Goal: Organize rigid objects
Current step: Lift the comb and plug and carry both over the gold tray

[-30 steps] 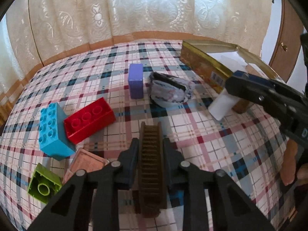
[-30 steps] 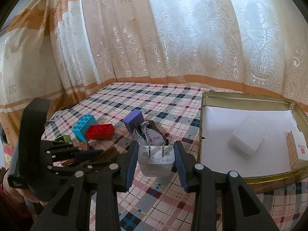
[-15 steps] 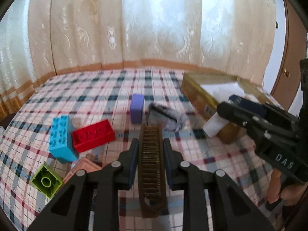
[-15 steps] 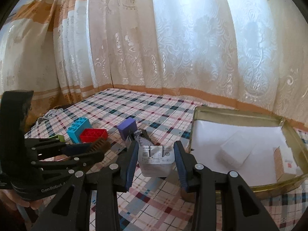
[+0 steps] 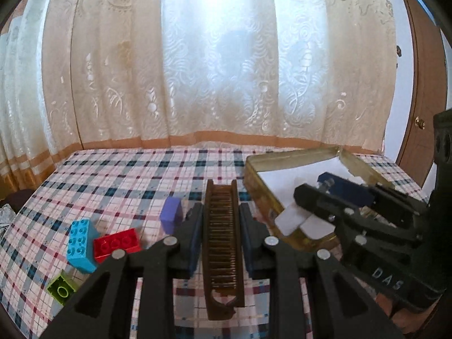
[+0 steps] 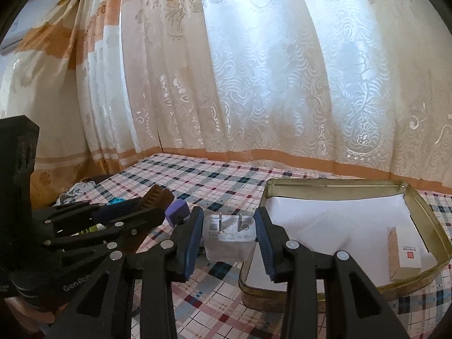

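Gripping a printed white charger (image 6: 228,237), right gripper (image 6: 228,236) reads "DAS"; left gripper (image 5: 221,237) clamps a brown comb (image 5: 223,243).

Four toy bricks (image 5: 116,243), one tin (image 6: 423,206)

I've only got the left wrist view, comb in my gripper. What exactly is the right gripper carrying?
Observer: The right gripper is shut on a white charger, prongs pointing up.
Operator: Anything already in the tin? The other gripper blocks my view.
Observer: A small white and tan box sits at the right end of the gold tin, on the white paper lining.
Operator: Is the charger over the tin yet?
Observer: It sits by the tin's left wall; I cannot tell whether it has crossed the rim.
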`<state>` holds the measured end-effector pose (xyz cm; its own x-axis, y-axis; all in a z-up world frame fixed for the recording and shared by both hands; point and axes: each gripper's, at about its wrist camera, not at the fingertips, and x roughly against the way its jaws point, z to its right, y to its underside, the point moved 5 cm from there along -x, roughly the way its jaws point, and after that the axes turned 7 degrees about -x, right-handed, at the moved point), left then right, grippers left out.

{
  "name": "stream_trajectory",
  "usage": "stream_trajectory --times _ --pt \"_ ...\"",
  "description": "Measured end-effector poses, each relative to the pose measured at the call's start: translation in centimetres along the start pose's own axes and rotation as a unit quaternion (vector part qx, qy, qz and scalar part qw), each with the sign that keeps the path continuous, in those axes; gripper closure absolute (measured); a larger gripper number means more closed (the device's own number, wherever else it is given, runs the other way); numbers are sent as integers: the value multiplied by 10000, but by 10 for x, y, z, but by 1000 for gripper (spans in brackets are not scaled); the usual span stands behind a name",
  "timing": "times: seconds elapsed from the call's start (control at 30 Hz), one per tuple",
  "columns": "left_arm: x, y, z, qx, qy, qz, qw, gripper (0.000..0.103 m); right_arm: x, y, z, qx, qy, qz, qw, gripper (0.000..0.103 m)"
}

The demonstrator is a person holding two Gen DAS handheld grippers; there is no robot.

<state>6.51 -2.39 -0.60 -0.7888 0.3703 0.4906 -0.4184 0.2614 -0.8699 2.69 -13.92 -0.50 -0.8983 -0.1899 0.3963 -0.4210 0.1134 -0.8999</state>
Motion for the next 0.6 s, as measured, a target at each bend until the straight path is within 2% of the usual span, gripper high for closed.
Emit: stream_trajectory --times 0.27,0.4,0.6 --pt "6 -16 13 32 79 237 9997 80 15 -15 14 -206 -132 255 9994 63" --pt "8 -30 22 78 180 406 9990 80 24 -23 31 -231 88 451 9987 63" --pt "-2 -44 50 40 393 520 9979 80 23 -30 70 -443 542 476 9964 63"
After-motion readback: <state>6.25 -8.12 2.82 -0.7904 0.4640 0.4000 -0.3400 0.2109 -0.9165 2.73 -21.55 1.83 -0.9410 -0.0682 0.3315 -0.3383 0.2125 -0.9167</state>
